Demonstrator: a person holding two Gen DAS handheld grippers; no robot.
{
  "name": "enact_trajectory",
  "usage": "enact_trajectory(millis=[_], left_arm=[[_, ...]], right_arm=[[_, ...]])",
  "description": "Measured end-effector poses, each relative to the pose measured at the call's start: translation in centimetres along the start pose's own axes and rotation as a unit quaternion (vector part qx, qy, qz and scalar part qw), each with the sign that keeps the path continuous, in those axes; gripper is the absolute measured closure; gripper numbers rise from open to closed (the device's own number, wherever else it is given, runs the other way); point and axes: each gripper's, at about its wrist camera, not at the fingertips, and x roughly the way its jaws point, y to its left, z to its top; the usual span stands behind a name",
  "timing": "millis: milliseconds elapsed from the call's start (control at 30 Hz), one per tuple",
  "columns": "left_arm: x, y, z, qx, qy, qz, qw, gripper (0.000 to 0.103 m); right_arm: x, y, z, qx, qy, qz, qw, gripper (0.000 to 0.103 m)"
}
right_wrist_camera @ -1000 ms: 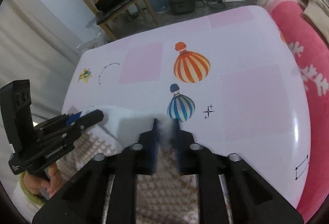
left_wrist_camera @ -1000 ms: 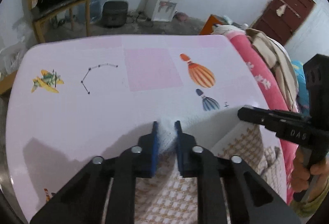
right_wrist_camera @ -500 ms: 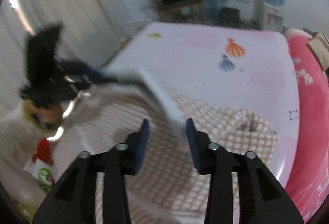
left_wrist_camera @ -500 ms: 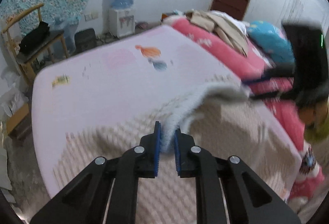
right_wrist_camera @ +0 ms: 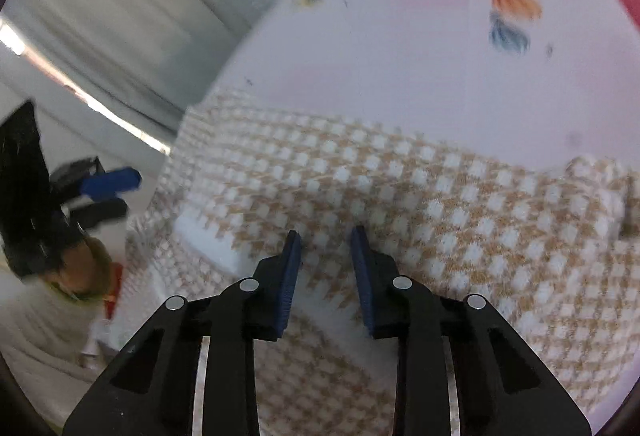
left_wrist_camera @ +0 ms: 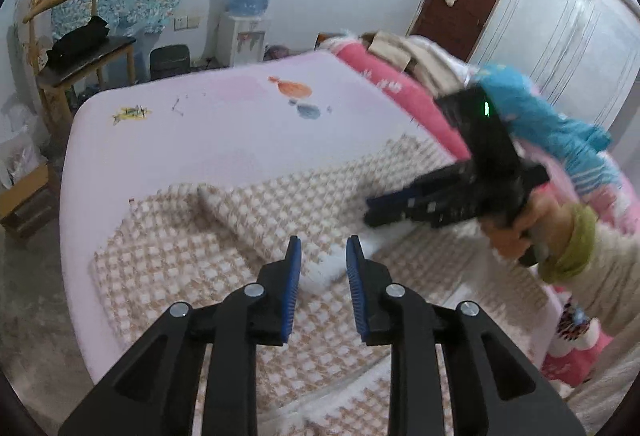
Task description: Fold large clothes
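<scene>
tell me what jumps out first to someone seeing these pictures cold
The tan and white checked garment spread over the near half of the pale pink bed sheet catches the eye first. Next come the blue-padded fingers of the left gripper, opening just above the cloth with nothing pinched, and the right gripper, blurred, closing in from the right edge. Behind it lies a pile of pink and blue bedding.

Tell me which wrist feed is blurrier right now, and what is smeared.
Right wrist view: blurrier, checked garment and bed sheet soft, room behind smeared. Left wrist view: mostly sharp, only the right gripper and hand motion-blurred; strong fisheye bending in both.
</scene>
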Motion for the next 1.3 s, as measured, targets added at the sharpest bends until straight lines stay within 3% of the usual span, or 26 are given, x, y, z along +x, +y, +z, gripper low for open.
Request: enact_trajectory(millis=[67,167,267,367,400,567,667,733,767,800,900,967,1133,1300], left_arm=[[0.1,0.1,1.0,-0.004,-0.010,0.004,0.9999,0.080],[2.0,0.4,3.3,-0.011,-0.011,0.020,0.9997,0.080],[6.1,1.2,4.9,-0.018,0.022,0.041,0.9987,0.080],[10.8,2.8,4.5,-0.024,0.083,0.093,0.9920,0.081],[12.0,3.6,3.9,-0.030,0.094,0.091,0.9910,0.081],[10.5,3.6,3.9,-0.033,0.077,0.082,0.9931,0.081],[8.4,1.9,4.3,0.000,0.039,0.041,0.9984,0.081],[8.8,0.4,3.8,0.022,0.053,0.024,0.9980,0.081],[9.5,0.1,3.3,0.029,0.070,0.029,0.9967,0.080],[11.1,-0.1,2.0,0.041,0.106,0.049,0.9923,0.080],[10.3,-0.6,0.5,0.069,0.086,0.064,0.9918,0.080],[9.3,-0.2,0.0,0.057,0.087,0.068,0.9922,0.080],[6.2,-0.1,-0.9,0.051,0.081,0.092,0.9912,0.080],[3.6,-1.5,0.5,0.033,0.022,0.072,0.9966,0.080]], right_arm=[[-0.8,0.3,0.5,0.000,-0.004,0.000,1.000,0.076],[-2.8,1.4,1.8,-0.028,-0.046,-0.036,0.998,0.076],[-2.8,1.0,3.4,-0.018,-0.063,-0.080,0.995,0.076],[0.4,-0.6,3.6,-0.016,-0.033,-0.164,0.986,0.076],[1.5,-1.3,3.2,-0.023,-0.028,-0.170,0.985,0.076],[-0.8,-1.4,2.6,-0.008,-0.051,-0.122,0.991,0.073],[-1.3,0.7,2.1,-0.047,-0.071,-0.070,0.994,0.070],[-0.1,1.6,1.3,-0.070,-0.055,-0.077,0.993,0.064],[1.2,1.5,0.4,-0.077,-0.034,-0.094,0.992,0.063],[1.4,1.5,-0.2,-0.085,-0.042,-0.095,0.991,0.063],[0.1,0.9,-1.8,-0.083,-0.042,-0.105,0.990,0.063],[-1.6,0.0,-3.6,-0.077,-0.042,-0.124,0.988,0.063],[-5.5,-1.6,-6.3,-0.014,-0.051,-0.119,0.991,0.064],[-8.0,-0.4,-4.9,0.008,-0.107,-0.105,0.989,0.062]])
